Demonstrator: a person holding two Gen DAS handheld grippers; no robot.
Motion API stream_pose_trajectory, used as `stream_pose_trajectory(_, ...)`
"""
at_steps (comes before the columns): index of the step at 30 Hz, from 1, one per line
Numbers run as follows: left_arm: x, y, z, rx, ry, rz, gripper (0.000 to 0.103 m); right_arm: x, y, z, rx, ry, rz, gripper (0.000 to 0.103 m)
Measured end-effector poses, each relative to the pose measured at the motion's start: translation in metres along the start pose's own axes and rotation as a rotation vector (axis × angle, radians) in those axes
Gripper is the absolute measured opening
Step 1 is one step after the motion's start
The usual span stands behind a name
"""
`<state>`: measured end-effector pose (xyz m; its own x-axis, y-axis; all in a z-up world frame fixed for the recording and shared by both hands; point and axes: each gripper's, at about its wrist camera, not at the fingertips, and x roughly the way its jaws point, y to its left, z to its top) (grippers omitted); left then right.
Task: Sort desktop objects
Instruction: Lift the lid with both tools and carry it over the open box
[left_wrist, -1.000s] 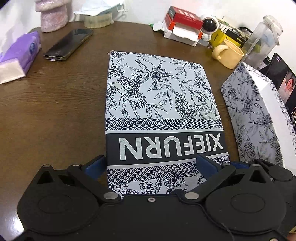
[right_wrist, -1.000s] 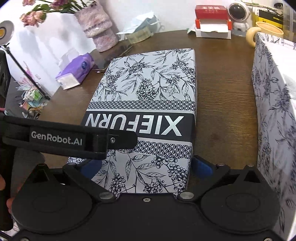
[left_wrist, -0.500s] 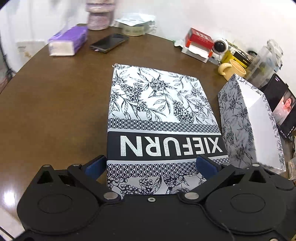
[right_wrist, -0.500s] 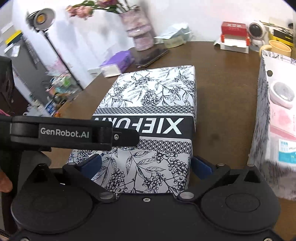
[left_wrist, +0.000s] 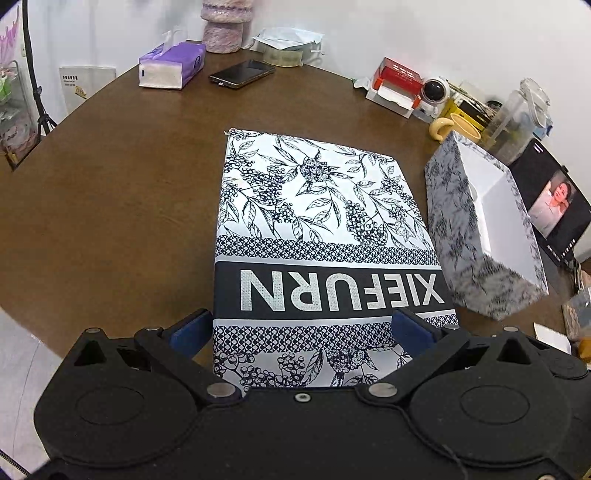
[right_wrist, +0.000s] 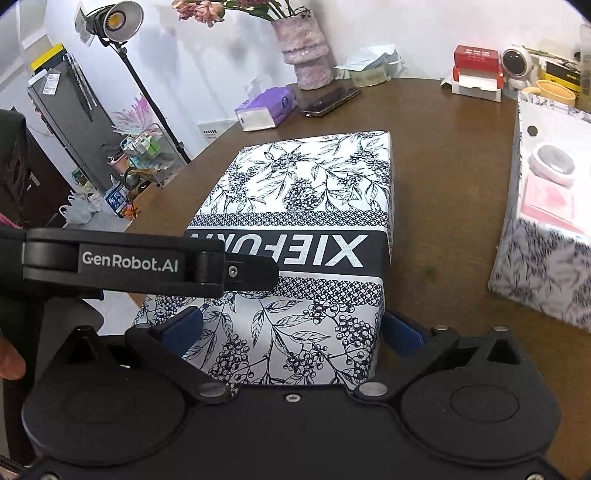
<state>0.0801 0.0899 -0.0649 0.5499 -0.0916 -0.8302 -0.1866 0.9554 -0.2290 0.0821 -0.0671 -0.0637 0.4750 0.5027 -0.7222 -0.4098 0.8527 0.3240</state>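
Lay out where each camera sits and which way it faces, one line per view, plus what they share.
Left wrist: on the left gripper, facing forward over the patterned lid toward the phone; its black body and blue fingers show.
Right wrist: on the right gripper, facing over the lid toward the vase; the left gripper's body and part of a hand show at left.
Shared: lid, open box, phone, table.

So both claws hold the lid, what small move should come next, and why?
Probably carry the lid sideways toward the open box on its right. Both claws, left and right, grip its near edge, it appears raised off the table, and the box stands uncovered with items inside.
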Motion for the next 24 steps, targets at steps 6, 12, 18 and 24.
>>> stream_pose_trajectory(6,-0.026,0.007,-0.023,0.048,-0.016,-0.025,0.103,-0.019,0.026,-0.027,0.029,-0.036,-0.023,0.103)
stream_pose_trajectory(12,-0.051,0.011,-0.048,0.09,-0.013,-0.055,0.103,-0.039,0.049,-0.054,0.065,-0.062,-0.05,0.103)
stream_pose_trajectory(18,-0.066,0.011,-0.07,0.131,-0.005,-0.08,0.103,-0.057,0.064,-0.082,0.103,-0.083,-0.072,0.103)
stream_pose_trajectory(24,-0.073,0.0,-0.088,0.172,0.01,-0.12,0.103,-0.078,0.067,-0.107,0.136,-0.102,-0.114,0.103)
